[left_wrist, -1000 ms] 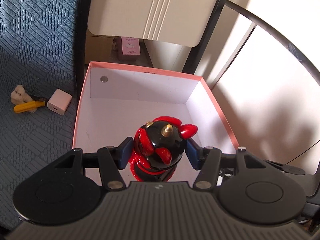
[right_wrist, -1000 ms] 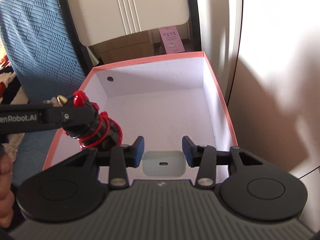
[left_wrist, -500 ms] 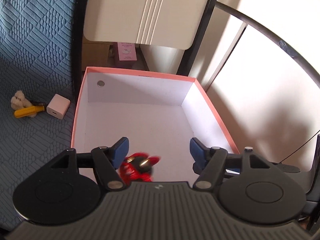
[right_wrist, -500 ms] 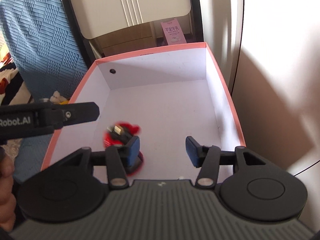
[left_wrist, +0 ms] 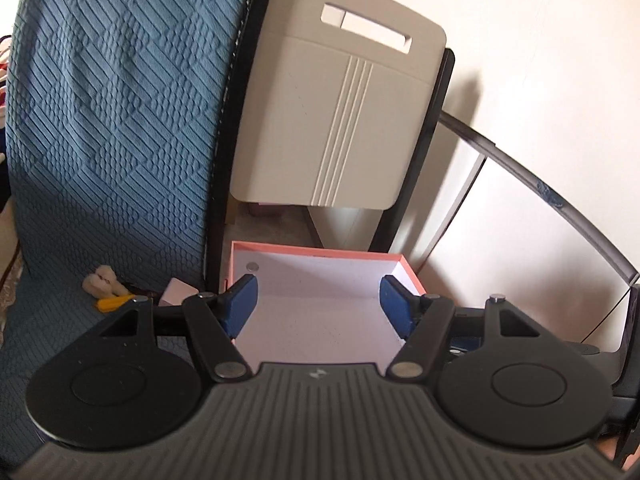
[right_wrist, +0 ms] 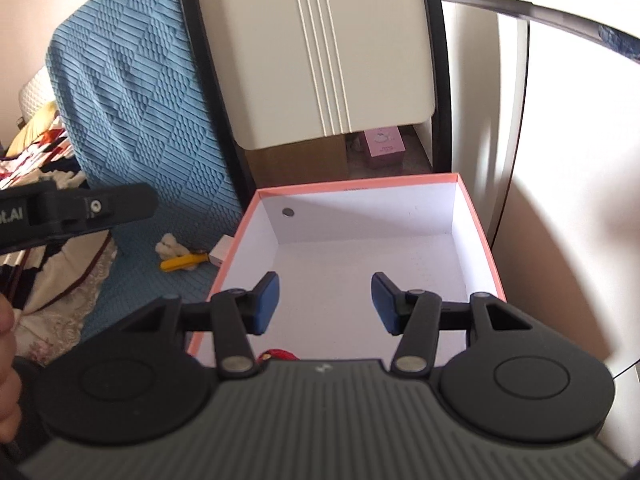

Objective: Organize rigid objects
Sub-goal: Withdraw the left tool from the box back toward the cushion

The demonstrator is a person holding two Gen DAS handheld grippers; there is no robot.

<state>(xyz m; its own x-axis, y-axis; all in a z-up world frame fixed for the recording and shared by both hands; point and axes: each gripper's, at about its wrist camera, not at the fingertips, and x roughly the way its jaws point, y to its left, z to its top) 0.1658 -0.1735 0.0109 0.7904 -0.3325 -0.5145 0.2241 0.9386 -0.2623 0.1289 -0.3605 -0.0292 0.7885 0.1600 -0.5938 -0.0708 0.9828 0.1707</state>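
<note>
A pink-rimmed white box (right_wrist: 476,216) stands beside a blue-covered seat; it also shows in the left wrist view (left_wrist: 320,249). My left gripper (left_wrist: 319,307) is open and empty above the box's near end. My right gripper (right_wrist: 325,303) is open and empty over the box. A red sliver of the red-and-black figurine (right_wrist: 280,356) shows on the box floor just under the right gripper's body; the rest is hidden. On the seat left of the box lie a white charger block (right_wrist: 222,251), a yellow tool (right_wrist: 182,262) and a small cream toy (right_wrist: 170,245).
A beige folding chair back (left_wrist: 340,120) in a black frame stands behind the box. A pink carton (right_wrist: 383,146) and a cardboard box (right_wrist: 296,162) sit under it. A white wall (left_wrist: 540,80) is to the right. The left gripper's arm (right_wrist: 80,212) crosses the right wrist view.
The left gripper opened and dropped the red-and-black figurine into the box, then rose and pulled back. The right gripper also rose and pulled back; the charger it hovered over is out of sight.
</note>
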